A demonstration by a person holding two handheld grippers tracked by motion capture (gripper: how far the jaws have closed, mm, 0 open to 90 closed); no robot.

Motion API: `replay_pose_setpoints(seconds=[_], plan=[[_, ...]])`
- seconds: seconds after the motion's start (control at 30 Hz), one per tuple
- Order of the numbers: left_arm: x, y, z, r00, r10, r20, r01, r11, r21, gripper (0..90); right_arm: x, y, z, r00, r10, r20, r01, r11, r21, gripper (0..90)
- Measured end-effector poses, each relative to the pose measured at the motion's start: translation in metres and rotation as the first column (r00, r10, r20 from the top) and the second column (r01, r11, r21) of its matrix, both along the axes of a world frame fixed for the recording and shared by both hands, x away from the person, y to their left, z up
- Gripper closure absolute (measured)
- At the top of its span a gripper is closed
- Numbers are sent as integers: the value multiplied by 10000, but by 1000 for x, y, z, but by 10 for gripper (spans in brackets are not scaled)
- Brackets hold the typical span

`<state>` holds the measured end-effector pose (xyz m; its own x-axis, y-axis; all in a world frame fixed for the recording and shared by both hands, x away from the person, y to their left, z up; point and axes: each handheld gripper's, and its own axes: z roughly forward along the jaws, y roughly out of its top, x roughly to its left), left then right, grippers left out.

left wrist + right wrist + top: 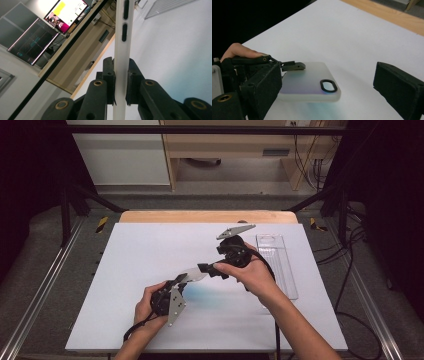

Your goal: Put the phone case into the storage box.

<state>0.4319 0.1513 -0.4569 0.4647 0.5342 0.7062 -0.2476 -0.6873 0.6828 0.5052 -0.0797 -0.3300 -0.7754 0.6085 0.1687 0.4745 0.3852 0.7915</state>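
White board [150, 270] covers the table, occupying the centre of the high view; a wooden edge [207, 216] shows along its far side, with dark floor, rails and cables around it.

Hidden or unclear items:
- The phone case [195, 275] is pale and translucent. In the high view it appears at frame centre as a small light patch between the two grippers, largely covered by them.
- In the left gripper view the case is seen edge-on, running from bottom centre to the top edge and cut off at both ends. Two dark slots mark its side.
- In the right gripper view the case lies at lower centre, held level above the board, with a black-rimmed oval cutout near its corner.
- A monitor [67, 13] at upper left of the left gripper view shows coloured panels; its writing is too small to read.

Containers: a clear tray [277, 265] sits on the board at right of centre. Its contents cannot be made out; it looks empty.

Gripper states:
- Left gripper [176, 282]: jaws narrow, clamped on the case edge.
- Right gripper [210, 269]: jaws spread wide, one on each side of the case, pads apparently clear of it.
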Motion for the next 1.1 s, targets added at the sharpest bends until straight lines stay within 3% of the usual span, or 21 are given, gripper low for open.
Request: replay_pose_setpoints(seconds=[0.17, 0.27, 0.43, 0.53, 0.6, 0.77, 0.9, 0.97, 1.1], plan=[[3, 10, 6, 9990, 259, -353, -286, 9965, -780, 809, -3, -8, 3, 9985, -243, 481, 229, 9993, 297, 63], [6, 18, 10, 9971, 426, -633, -513, 9886, -1416, 809, -4, -12, 4, 9963, -294, 807, 261, 9988, 422, 52], [7, 27, 16, 9944, 729, -760, -863, 9779, -1902, 809, -8, -17, 3, 9892, -588, 1340, 514, 9970, 584, 45], [8, 32, 20, 9919, 791, -998, -1006, 9672, -2334, 809, -10, -19, 1, 9836, -803, 1613, 699, 9952, 690, 55], [9, 35, 22, 9896, 770, -1215, -1075, 9569, -2697, 809, -12, -19, -2, 9817, -861, 1696, 738, 9943, 773, 53], [10, 41, 27, 9809, 574, -1857, -1237, 9213, -3687, 809, -18, -19, -7, 9694, -1228, 2124, 1085, 9911, 776, 58], [10, 44, 30, 9762, 483, -2114, -1337, 9015, -4115, 809, -20, -18, -9, 9551, -1589, 2501, 1373, 9853, 1020, 57], [10, 46, 31, 9739, 409, -2233, -1366, 8913, -4324, 809, -20, -17, -9, 9528, -1690, 2521, 1451, 9832, 1104, 57], [12, 49, 32, 9639, 149, -2658, -1486, 8586, -4906, 809, -21, -13, -11, 9513, -1664, 2594, 1388, 9829, 1214, 54]])
